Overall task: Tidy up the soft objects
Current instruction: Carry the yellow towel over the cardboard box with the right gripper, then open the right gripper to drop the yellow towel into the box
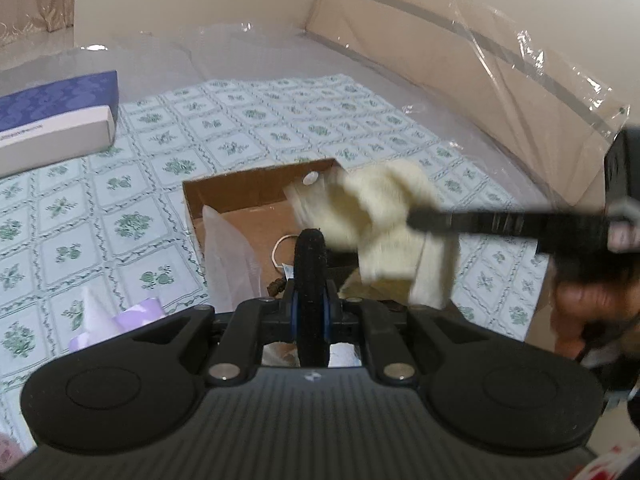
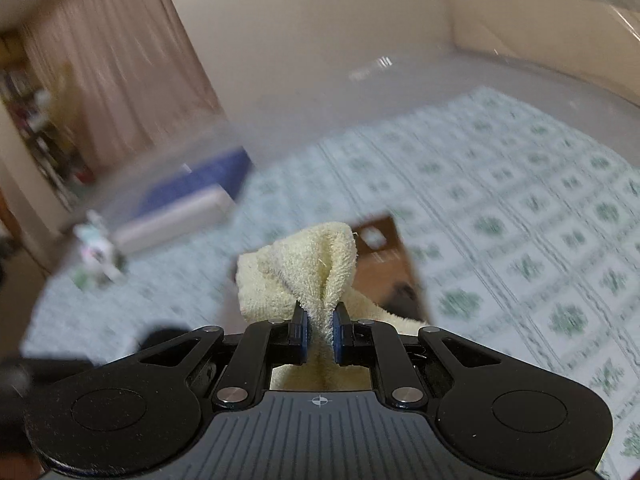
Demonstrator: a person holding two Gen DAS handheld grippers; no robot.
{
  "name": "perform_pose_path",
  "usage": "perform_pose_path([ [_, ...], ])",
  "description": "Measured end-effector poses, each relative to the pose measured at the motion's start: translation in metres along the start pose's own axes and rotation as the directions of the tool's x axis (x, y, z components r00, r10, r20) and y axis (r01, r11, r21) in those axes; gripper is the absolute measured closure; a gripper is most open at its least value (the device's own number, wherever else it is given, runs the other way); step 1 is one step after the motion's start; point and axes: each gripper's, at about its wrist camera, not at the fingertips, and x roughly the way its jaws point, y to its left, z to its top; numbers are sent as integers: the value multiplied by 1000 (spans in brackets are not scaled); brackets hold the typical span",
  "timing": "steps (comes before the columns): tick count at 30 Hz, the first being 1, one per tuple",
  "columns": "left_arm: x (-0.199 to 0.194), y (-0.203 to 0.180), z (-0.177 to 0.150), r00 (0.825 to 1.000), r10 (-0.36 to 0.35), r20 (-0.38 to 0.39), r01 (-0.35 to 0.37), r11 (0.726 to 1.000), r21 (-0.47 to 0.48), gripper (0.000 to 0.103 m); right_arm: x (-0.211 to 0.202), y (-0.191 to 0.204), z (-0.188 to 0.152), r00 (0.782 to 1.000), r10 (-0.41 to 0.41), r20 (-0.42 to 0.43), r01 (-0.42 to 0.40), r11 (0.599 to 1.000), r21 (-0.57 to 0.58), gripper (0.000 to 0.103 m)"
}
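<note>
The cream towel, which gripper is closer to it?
Right. The right gripper is pinching the towel; the left gripper, jaws shut, sits just beside it over the cardboard box.

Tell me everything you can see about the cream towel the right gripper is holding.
The cream towel is a pale yellow terry cloth with a looped, fuzzy pile. The right gripper is shut on a bunched fold of it, so cloth puffs up above the blue pads and drapes below. In the left wrist view the towel hangs blurred over the open cardboard box, at its far right side. Whether its lower edge touches the box is unclear.
</note>
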Motion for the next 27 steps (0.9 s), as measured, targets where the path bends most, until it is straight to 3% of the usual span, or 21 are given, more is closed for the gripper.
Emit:
perform_pose_path([
  [3, 21, 2, 3, 1000, -4, -24, 4, 1000, -3, 93, 21, -15, -17, 997, -48, -65, 47, 999, -19, 91],
  [8, 52, 5, 8, 998, 0, -58, 0, 1000, -8, 93, 42, -21, -40, 988, -31, -154, 23, 998, -54, 91],
  [17, 78, 7, 15, 997, 34, -75, -33, 999, 11, 91, 62, -19, -43, 982, -9, -189, -8, 996, -89, 91],
  [21, 73, 12, 17, 998, 31, -56, -31, 1000, 7, 73, 70, -16, -41, 981, -11, -195, -11, 994, -111, 91],
  [24, 61, 14, 18, 999, 34, -37, -33, 999, 10, 70, 69, -17, -38, 982, 8, -187, -27, 995, -100, 89],
  [27, 47, 14, 19, 999, 44, -19, -44, 999, 13, 67, 65, -15, -36, 984, 15, -176, -33, 994, -102, 79],
])
